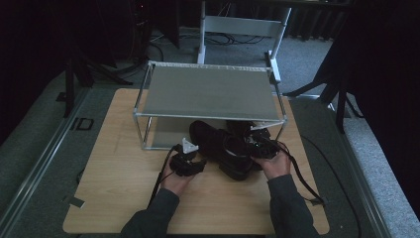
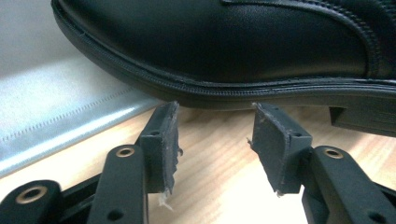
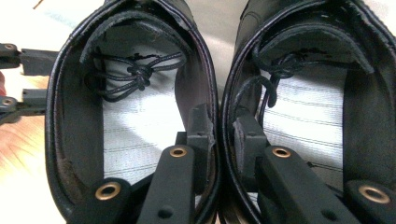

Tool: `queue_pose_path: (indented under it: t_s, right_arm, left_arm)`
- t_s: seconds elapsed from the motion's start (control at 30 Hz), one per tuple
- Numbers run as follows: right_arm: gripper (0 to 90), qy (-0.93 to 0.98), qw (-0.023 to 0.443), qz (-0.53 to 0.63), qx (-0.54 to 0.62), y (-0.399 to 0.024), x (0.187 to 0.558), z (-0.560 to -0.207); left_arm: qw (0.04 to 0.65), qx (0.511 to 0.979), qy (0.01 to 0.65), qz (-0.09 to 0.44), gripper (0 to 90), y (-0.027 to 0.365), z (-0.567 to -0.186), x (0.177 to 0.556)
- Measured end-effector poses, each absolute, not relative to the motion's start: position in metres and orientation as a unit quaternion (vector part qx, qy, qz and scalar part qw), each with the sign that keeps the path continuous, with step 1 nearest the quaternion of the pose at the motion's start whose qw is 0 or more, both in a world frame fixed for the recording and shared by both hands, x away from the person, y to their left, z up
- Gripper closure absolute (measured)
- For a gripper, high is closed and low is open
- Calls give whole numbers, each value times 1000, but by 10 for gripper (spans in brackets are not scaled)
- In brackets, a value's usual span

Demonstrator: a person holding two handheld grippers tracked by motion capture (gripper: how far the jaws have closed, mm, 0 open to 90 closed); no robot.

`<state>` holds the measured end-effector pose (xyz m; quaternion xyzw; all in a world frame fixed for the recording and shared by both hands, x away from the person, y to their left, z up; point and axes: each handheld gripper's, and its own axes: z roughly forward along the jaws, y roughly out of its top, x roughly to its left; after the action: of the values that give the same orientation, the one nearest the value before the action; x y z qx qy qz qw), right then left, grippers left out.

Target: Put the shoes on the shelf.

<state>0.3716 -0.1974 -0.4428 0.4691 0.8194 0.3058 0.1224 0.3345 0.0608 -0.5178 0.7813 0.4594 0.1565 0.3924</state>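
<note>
- The right gripper (image 3: 224, 128) is pinching the two shoes' (image 1: 228, 146) touching inner walls together, one jaw inside each.
- The shoes are sitting on the bench (image 1: 124, 173), just in front of the rack (image 1: 208, 91).
- The left gripper (image 2: 215, 140) is standing open, empty, beside the left shoe's (image 2: 224, 42) sole.

Bare counter (image 1: 119, 188) lies open across the lower left and bottom of the high view, free passage for a hand. At centre the pair of black shoes (image 1: 228, 146) blocks the mouth of the metal rack (image 1: 208, 91), whose lower shelf looks partly shut off behind them, though it is dim there. The rack's top shelf stands clear
</note>
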Motion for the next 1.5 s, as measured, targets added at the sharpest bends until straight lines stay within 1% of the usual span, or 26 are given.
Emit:
queue_pose_path:
  t_s: [0.4,0.83,1.2,1.33,1.5]
  right_arm:
    - [799,813,121,315,474,-192,375,-441]
    - [801,809,128,324,474,-187,377,-446]
    - [801,800,143,330,481,-182,379,-452]
    - [801,797,139,332,486,-181,382,-453]
    - [801,792,152,331,490,-178,384,-458]
  left_arm:
    - [394,778,463,157,545,60,-519,341]
    - [394,768,480,154,651,56,-523,357]
    - [391,759,497,153,670,54,-527,371]
    - [383,765,493,158,670,54,-527,376]
    - [378,766,496,157,670,53,-531,381]
